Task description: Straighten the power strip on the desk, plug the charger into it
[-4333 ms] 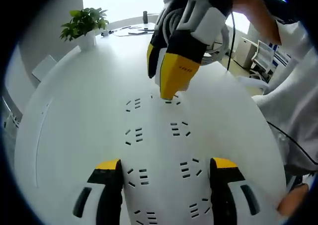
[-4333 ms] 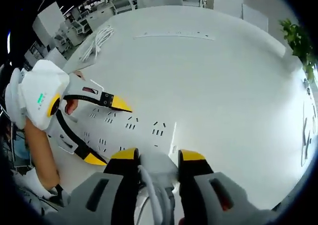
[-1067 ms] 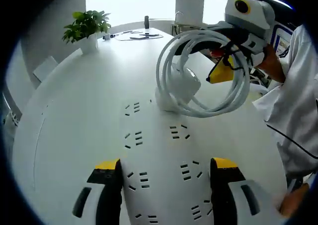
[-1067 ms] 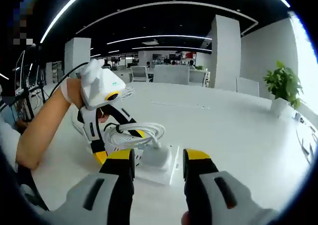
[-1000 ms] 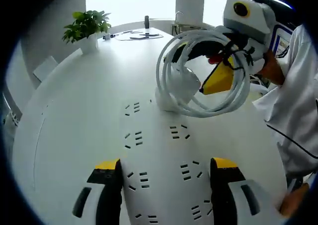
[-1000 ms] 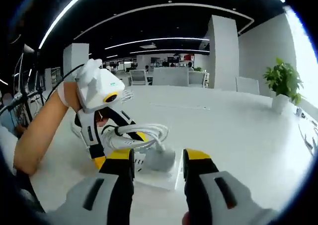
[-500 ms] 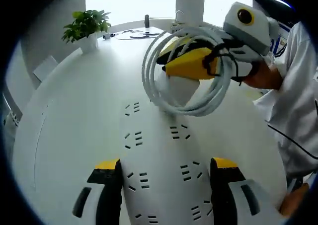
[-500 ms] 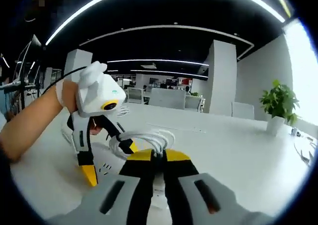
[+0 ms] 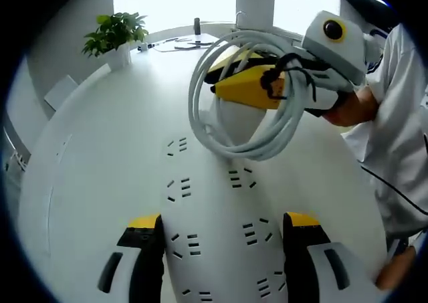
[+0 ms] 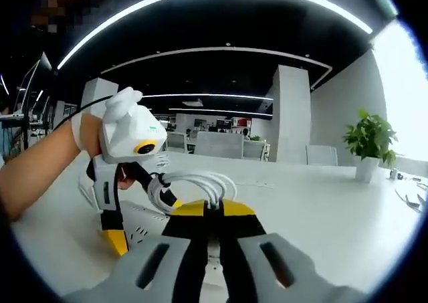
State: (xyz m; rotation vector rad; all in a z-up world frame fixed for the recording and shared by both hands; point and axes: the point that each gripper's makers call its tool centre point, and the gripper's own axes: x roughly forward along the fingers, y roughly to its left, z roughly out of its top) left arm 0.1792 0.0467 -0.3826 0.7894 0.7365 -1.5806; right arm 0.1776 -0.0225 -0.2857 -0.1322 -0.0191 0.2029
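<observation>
Strip [image 9: 214, 236] flat on desk [image 9: 100, 149], between spread jaws of left gripper [image 9: 221, 226]. Right gripper [image 10: 212, 213] clamped on charger cable [image 9: 267, 122], coil lifted over strip's far end. Charger [image 9: 237, 119] seated there, behind coil.

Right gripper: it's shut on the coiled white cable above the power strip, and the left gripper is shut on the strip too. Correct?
Not quite. The left gripper is open, not shut: in the left gripper view its jaws stand apart on either side of the power strip. The rest holds: the right gripper is shut on the coiled white cable above the strip.
</observation>
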